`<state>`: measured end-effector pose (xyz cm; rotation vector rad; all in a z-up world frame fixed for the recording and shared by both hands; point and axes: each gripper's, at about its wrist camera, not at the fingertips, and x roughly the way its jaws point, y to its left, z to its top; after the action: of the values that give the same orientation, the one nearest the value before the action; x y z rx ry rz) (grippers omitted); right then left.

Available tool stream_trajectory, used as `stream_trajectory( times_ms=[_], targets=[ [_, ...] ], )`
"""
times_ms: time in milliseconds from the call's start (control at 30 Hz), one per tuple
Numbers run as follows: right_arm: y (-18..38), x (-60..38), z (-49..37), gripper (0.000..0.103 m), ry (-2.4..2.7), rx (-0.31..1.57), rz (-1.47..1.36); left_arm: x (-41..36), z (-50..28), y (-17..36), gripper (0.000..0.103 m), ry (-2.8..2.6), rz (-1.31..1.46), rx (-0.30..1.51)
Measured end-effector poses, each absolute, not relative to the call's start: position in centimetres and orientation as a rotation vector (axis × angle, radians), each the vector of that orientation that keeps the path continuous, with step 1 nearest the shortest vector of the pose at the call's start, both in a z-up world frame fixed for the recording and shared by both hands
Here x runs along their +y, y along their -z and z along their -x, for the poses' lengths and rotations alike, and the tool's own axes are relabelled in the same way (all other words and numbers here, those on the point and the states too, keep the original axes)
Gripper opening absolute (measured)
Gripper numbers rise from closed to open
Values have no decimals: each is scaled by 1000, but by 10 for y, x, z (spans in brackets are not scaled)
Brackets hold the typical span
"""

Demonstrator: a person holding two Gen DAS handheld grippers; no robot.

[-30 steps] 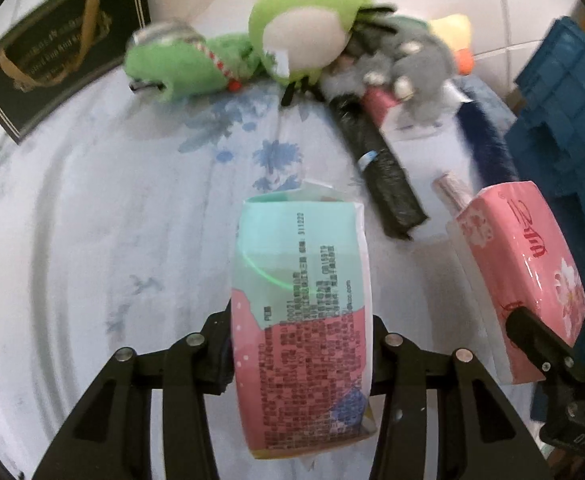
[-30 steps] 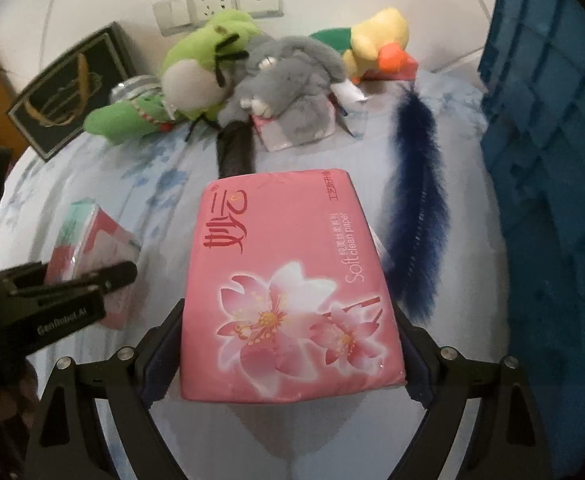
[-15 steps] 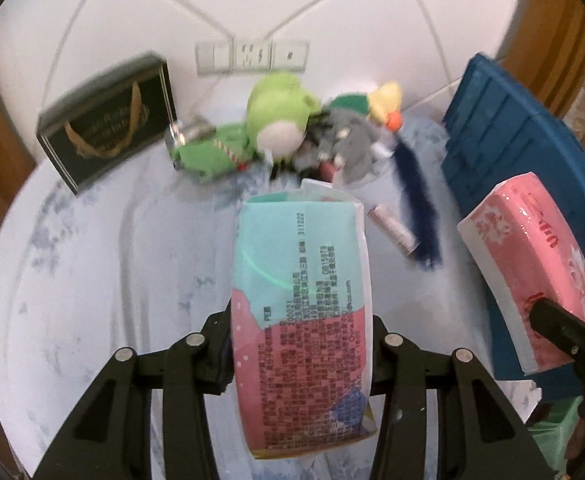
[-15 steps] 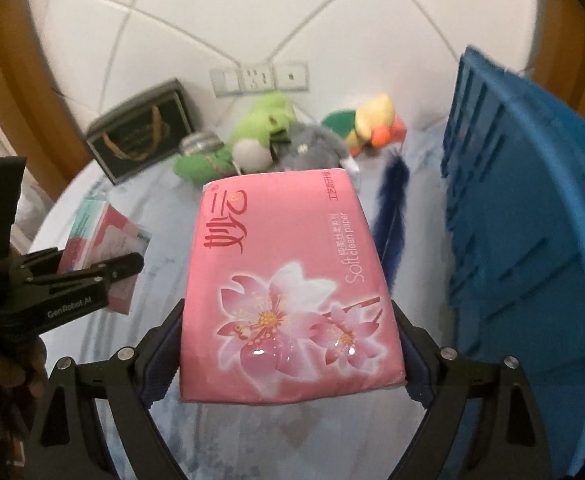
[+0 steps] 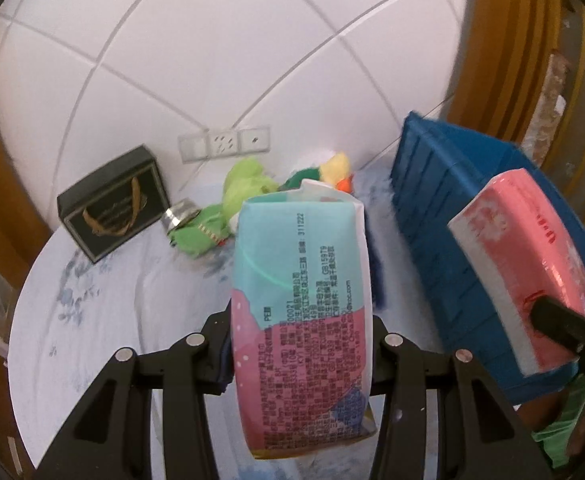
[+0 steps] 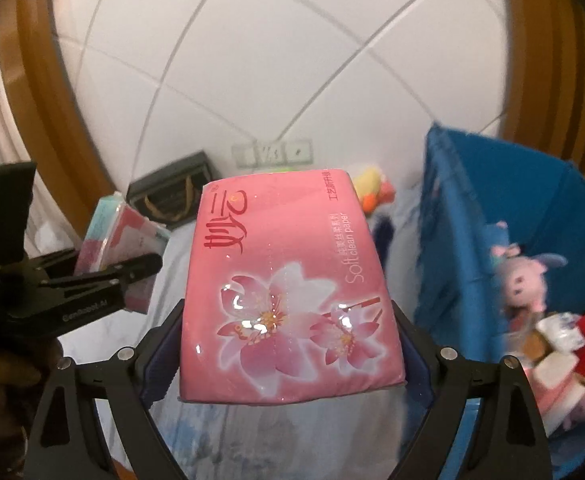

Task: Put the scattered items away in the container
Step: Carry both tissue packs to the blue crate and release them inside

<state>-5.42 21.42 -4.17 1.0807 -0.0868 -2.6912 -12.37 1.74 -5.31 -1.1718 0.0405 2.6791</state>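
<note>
In the left wrist view we are looking along our left gripper (image 5: 302,354), whose two black fingers are pressing in on the sides of a teal-and-pink tissue pack (image 5: 302,304), holding it up above the round table (image 5: 92,320) with its pale floral cloth. At the far side of the table a green plush toy (image 5: 228,208) is lying beside a small metal tin (image 5: 180,216), a yellow duck plush (image 5: 334,168) is sitting just behind the pack's top edge, and a black gift box (image 5: 114,208) is leaning near the tiled wall under a strip of sockets (image 5: 224,145). To the right the blue plastic crate (image 5: 444,216) is standing at the table's edge, and in front of it we are seeing our right gripper (image 5: 560,322) carrying a pink tissue pack (image 5: 520,256) level with the crate's rim. In the right wrist view our right gripper (image 6: 292,346) is clamping that pink tissue pack (image 6: 288,292) by its two long sides, flower print facing us, raised above the table. The blue plastic crate (image 6: 468,208) is standing just right of it, its inside open to us and holding a grey-pink plush doll (image 6: 526,276) and some small white and red packs (image 6: 572,340). On the left our left gripper (image 6: 132,272) is showing side-on, gripping the teal-and-pink tissue pack (image 6: 120,240) in front of the black gift box (image 6: 172,196). The yellow duck plush (image 6: 372,190) is peeking out beyond the pink pack.
</note>
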Motion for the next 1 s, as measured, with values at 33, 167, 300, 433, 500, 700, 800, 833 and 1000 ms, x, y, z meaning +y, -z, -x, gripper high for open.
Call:
stream_trajectory(
  times_ms=[33, 167, 300, 433, 500, 700, 800, 833, 1000],
  targets=[
    [34, 226, 50, 91, 2712, -89, -1060, 27, 123, 46, 45, -2681, 1150, 56],
    [13, 273, 40, 91, 2777, -108, -1024, 65, 123, 25, 45, -2661, 1092, 89],
    [2, 318, 33, 91, 2840, -100, -1014, 111, 125, 7, 45, -2632, 1046, 118],
    [0, 361, 32, 91, 2891, -128, -1030, 155, 130, -2, 45, -2597, 1012, 151],
    [1, 383, 33, 91, 2912, -152, -1038, 180, 134, -7, 45, -2575, 994, 167],
    [9, 442, 38, 91, 2965, -215, -1072, 248, 147, -13, 45, -2488, 983, 189],
    [14, 470, 41, 91, 2989, -245, -1096, 282, 150, -13, 45, -2444, 979, 217],
    [16, 479, 42, 91, 2996, -255, -1104, 294, 151, -13, 45, -2429, 976, 231],
    [15, 520, 41, 91, 3032, -298, -1104, 346, 158, -13, 45, -2362, 973, 290]
  ],
)
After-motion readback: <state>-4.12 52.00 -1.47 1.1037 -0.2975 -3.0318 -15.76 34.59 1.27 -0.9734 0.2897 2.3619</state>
